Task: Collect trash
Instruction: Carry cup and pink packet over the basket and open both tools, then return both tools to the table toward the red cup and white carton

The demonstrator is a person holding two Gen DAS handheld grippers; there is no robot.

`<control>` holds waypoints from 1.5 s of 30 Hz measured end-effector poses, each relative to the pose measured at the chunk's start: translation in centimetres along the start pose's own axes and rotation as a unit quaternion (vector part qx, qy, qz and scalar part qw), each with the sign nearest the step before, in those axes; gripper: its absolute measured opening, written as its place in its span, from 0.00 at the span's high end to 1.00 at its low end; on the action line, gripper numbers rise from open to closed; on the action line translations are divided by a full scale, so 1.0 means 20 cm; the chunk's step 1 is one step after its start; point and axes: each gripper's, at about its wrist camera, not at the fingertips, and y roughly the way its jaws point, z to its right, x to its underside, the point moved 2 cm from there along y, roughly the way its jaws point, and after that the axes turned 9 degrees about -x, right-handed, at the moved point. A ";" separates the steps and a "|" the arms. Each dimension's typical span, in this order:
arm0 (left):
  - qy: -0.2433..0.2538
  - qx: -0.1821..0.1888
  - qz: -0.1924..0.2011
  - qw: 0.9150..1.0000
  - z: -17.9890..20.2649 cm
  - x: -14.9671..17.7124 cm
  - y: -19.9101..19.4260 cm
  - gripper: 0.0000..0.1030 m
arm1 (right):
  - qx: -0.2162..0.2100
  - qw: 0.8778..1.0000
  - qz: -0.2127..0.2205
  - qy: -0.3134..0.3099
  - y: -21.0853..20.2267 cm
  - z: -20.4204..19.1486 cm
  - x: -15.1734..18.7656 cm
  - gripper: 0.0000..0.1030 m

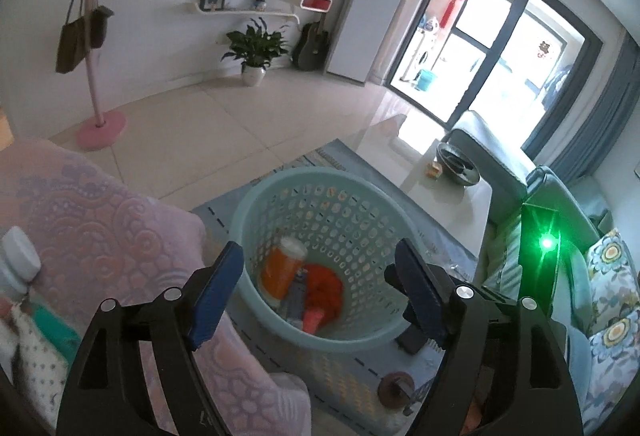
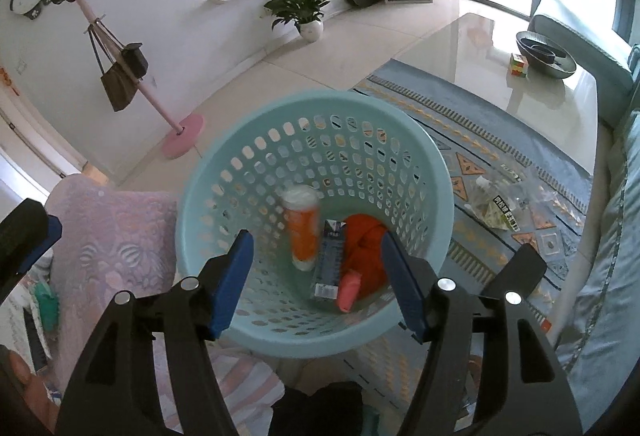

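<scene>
Both grippers hang over a pale turquoise perforated laundry basket (image 2: 224, 171) that fills the middle of each wrist view; the right gripper (image 2: 316, 284) has its blue pads spread wide with nothing pinched between them, and the left gripper (image 1: 316, 296) is likewise spread and empty. At the bottom of the basket, low centre in the right wrist view, lie the collected pieces: an orange bottle with a white cap (image 2: 303, 228), blurred; just right of it a blue-and-white carton (image 2: 330, 256); beside that a crumpled orange wrapper (image 2: 366, 248) and a pink tube-like piece (image 2: 349, 290) touching the carton's lower end. The basket stands on a blue patterned rug (image 2: 500, 139); on that rug, at the right of the frame and well apart from the basket, lies a clear plastic bag with a printed label (image 2: 500, 203), outside the basket. A pink embossed blanket (image 2: 104, 236) fills the lower left, touching the basket's side. In the left wrist view a white-capped bottle (image 1: 16, 260) sits at the far left edge on the blanket.
</scene>
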 end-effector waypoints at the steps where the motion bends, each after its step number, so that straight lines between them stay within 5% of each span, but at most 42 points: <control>1: -0.002 0.001 0.005 1.000 0.00 0.01 -0.04 0.26 | -0.003 1.000 0.001 -0.002 -0.02 -0.02 0.01 0.39; 10: -0.029 0.009 0.065 0.997 -0.08 0.07 -0.42 0.26 | -0.029 0.998 0.029 -0.053 -0.18 -0.29 0.05 0.39; 17: -0.047 -0.020 0.115 0.992 -0.19 0.16 -0.73 0.26 | -0.073 0.989 0.056 -0.114 -0.35 -0.58 0.12 0.30; 26: -0.115 -0.065 0.155 0.979 -0.52 0.36 -1.07 0.26 | -0.122 0.970 0.061 -0.201 -0.43 -0.98 0.31 0.29; 33: -0.184 -0.127 0.161 0.961 -0.86 0.58 -1.29 0.27 | -0.150 0.957 0.042 -0.247 -0.41 -1.24 0.49 0.29; 39: -0.252 -0.190 0.162 0.935 -1.16 0.79 -1.46 0.27 | -0.169 0.947 0.018 -0.272 -0.38 -1.41 0.61 0.29; 45: -0.320 -0.238 0.116 0.910 -1.48 0.98 -1.50 0.27 | -0.213 0.947 -0.042 -0.237 -0.26 -1.56 0.68 0.29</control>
